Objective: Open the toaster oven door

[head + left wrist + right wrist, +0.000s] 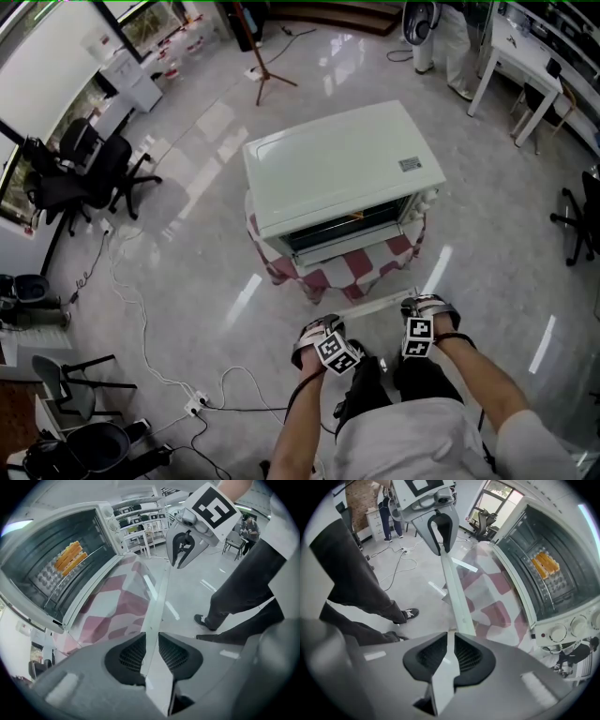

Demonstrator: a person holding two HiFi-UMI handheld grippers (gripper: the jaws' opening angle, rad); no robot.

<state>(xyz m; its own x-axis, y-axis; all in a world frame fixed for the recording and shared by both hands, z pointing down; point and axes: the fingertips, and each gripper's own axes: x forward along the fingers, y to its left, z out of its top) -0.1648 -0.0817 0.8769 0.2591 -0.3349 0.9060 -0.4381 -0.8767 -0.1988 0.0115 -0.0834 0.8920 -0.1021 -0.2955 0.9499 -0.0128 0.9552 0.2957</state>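
1. The cream-white box-shaped metal toaster oven (337, 173) sits on a small tabletop draped in a red and white checked cloth (278, 269), right in front of you, in the middle of a glossy grey floor (187, 253).
2. Its glass door (117, 604) is already open. It's swung down on its bottom edge and sticks out toward you, and you can see the checks of the cloth straight through the pane.
3. The long white handle bar (377, 303) runs along the door's free edge, and you've got hold of it at both ends.
4. Your left hand-held gripper (151, 651) has its jaws narrowed onto that bar, with the ribbed pads sitting against it on either side.
5. It's the same with your right hand-held gripper (449, 653): the jaws are pinched in close and the bar is clamped between the pads.
6. Both point steeply down, with the marker cubes facing up at your head camera.
7. With the door down, the dark inside is in plain view. There's a wire rack, and a couple of orange strips (544, 564) lie side by side on a dimpled tray toward the back.
8. Round white knobs (558, 632) are stacked on the control panel beside the opening.
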